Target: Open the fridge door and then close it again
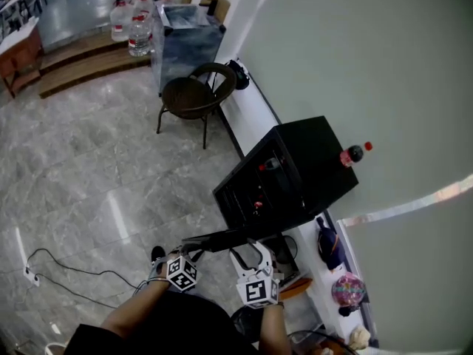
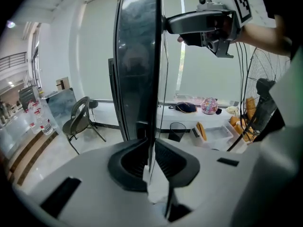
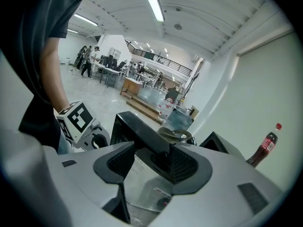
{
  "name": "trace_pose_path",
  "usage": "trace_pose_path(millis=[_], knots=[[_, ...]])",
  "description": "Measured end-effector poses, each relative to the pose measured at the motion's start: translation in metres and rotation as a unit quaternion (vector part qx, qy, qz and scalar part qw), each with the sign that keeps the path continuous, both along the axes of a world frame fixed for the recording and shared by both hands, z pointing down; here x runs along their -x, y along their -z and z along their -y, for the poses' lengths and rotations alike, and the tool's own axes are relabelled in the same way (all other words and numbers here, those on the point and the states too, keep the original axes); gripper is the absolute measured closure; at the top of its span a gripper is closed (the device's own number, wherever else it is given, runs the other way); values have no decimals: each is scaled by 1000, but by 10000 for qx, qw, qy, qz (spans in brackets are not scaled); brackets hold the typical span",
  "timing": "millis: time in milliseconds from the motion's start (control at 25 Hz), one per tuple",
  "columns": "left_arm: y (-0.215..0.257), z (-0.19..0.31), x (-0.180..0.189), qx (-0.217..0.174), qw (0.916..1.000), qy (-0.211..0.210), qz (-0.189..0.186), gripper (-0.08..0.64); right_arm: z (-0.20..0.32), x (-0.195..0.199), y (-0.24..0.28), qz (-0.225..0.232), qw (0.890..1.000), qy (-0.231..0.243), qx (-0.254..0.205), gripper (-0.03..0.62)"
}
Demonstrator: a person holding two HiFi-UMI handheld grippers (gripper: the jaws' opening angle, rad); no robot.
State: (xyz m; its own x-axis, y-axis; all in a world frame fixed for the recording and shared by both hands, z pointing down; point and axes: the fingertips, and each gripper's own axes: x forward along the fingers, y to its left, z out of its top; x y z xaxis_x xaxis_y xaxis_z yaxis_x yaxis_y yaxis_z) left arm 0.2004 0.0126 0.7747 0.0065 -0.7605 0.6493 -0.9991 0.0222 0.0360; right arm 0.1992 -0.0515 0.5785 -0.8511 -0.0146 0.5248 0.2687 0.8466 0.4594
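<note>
Beyond the claws, the fridge (image 1: 314, 157) is holding red-topped bottles (image 1: 258, 205); left claw (image 2: 151, 157) is pinching the fridge door (image 2: 137, 56) edge-on, right claw (image 3: 150, 157) clamping its top, both angling downward.

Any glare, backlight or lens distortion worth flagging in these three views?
Head view: evenly lit, a glare streak on the floor. Left gripper view: heavy fisheye, dark corners, the fridge door backlit by the bright window. Right gripper view: fisheye again, the ceiling light blown out, the sleeve at left nearly black.
</note>
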Motion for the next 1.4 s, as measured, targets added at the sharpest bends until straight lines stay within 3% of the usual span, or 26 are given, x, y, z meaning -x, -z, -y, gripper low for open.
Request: trace_pose_path(millis=[360,720,920,1400], knots=[[1,27,73,34,9975,-709,22,512,23,58,1,84,9976,-688,72,356],[-2,83,158,52,9966,-825,8,496,68,130,0,80,9939,-1089,137,360],[-8,115,192,139,9952,-972,-11,492,94,157,-1,266,9814,-1811,580,376],[-18,209,253,456,9849,-1654,217,486,162,216,3,462,9572,-2796,588,414]])
